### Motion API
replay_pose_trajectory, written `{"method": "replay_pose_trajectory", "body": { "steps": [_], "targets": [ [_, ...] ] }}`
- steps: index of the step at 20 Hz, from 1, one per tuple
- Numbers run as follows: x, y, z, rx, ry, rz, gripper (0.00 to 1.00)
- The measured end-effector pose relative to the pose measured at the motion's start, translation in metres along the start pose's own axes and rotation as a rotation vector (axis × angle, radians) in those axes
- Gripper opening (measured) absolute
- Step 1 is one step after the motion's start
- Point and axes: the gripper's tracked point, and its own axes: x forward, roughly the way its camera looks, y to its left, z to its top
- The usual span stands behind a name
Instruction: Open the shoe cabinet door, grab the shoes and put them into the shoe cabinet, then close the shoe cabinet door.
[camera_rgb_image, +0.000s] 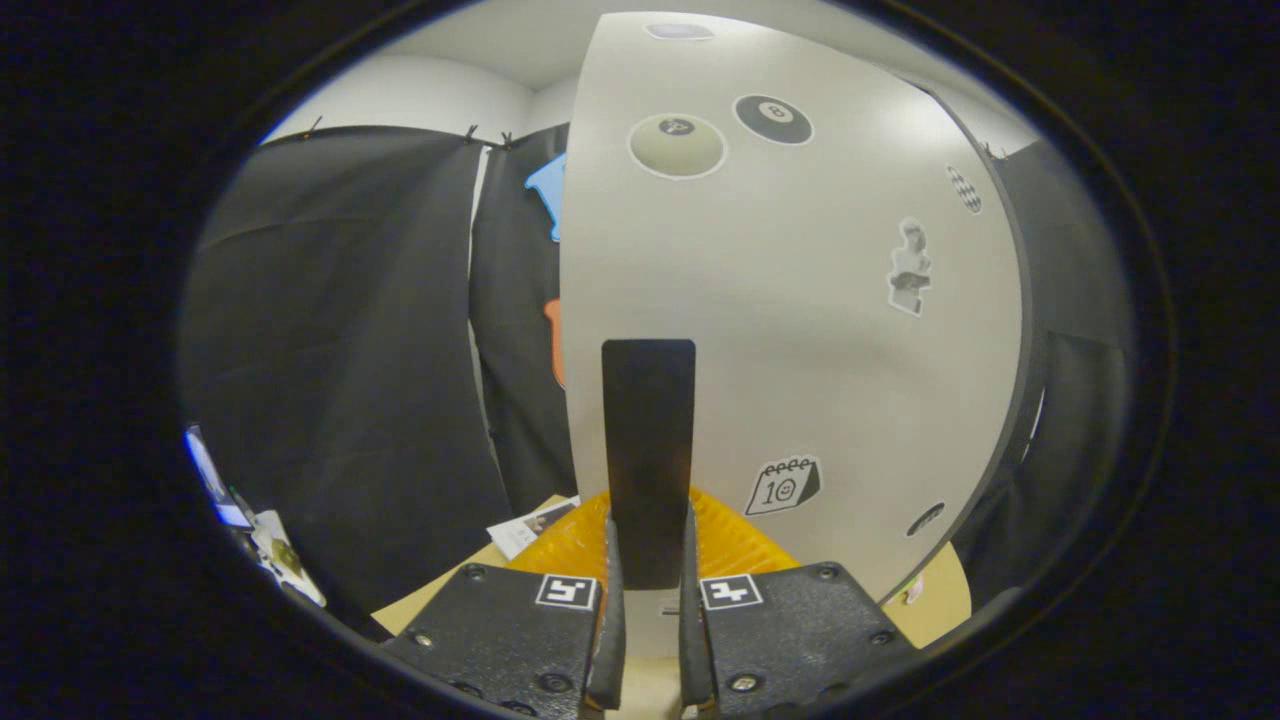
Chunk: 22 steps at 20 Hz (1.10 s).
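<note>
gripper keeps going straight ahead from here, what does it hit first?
Nothing new: the gripper is already clamped on the black door handle. Straight on, it would likely press into the white cabinet door right behind the handle, though depth is hard to judge.

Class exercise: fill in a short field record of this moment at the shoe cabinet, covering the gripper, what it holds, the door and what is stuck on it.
gripper: shut on the handle
handle: dark upright bar on the door, between the fingers
cabinet door: pale panel just ahead of the fingers; whether open or closed cannot be told
stickers: two billiard balls near the top, a calendar beside the handle
</note>
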Motion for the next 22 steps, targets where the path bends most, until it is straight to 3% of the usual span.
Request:
{"method": "replay_pose_trajectory", "body": {
  "steps": [12,22],
  "targets": [
    [-0.097,-0.035,-0.016,0.000,-0.001,0.056,0.24],
    [-0.182,-0.079,-0.032,0.031,-0.003,-0.093,0.23]
  ]
}}
